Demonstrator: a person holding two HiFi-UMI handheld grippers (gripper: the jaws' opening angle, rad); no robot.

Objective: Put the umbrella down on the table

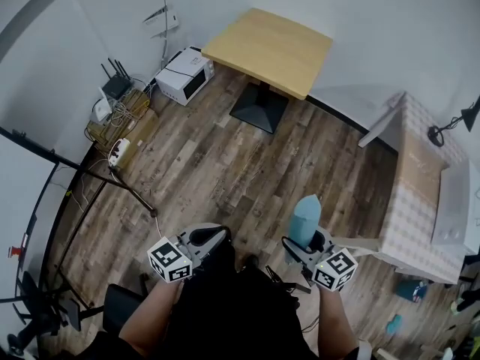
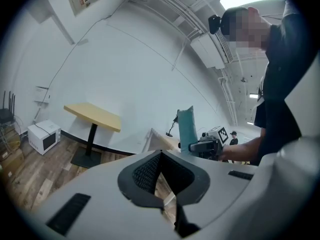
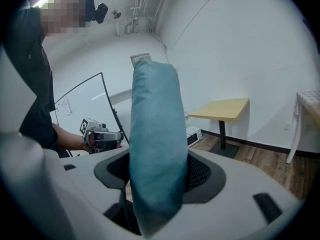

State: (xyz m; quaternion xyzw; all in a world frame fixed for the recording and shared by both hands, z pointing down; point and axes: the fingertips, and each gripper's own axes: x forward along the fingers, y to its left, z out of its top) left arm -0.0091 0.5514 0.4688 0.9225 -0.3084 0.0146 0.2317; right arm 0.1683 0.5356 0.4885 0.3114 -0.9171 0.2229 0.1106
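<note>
A person stands on a wood floor (image 1: 202, 163) with a hand-held gripper in each hand, and the task has barely begun. The right hand-held gripper (image 1: 307, 244) pinches a folded teal umbrella (image 1: 305, 220) low on its body. Its jaws press on either side of the fabric and the umbrella stands upright, close in front of the person's body. In the right gripper view the umbrella (image 3: 155, 134) fills the gap between the jaws and rises well above them.

The left hand-held gripper (image 1: 205, 238) carries nothing. In its own view the jaws are drawn together, with only a sliver of floor showing between the pads.

The umbrella is still in the air, not on any surface. A pale wooden table (image 1: 270, 47) stands well ahead by the wall, and a second table under a checked cloth (image 1: 416, 163) is off to the person's right. The pictures do not settle which is meant.

The whole job appears to remain: carry the umbrella to a table, lower it onto the top, lay it flat and release it.
</note>
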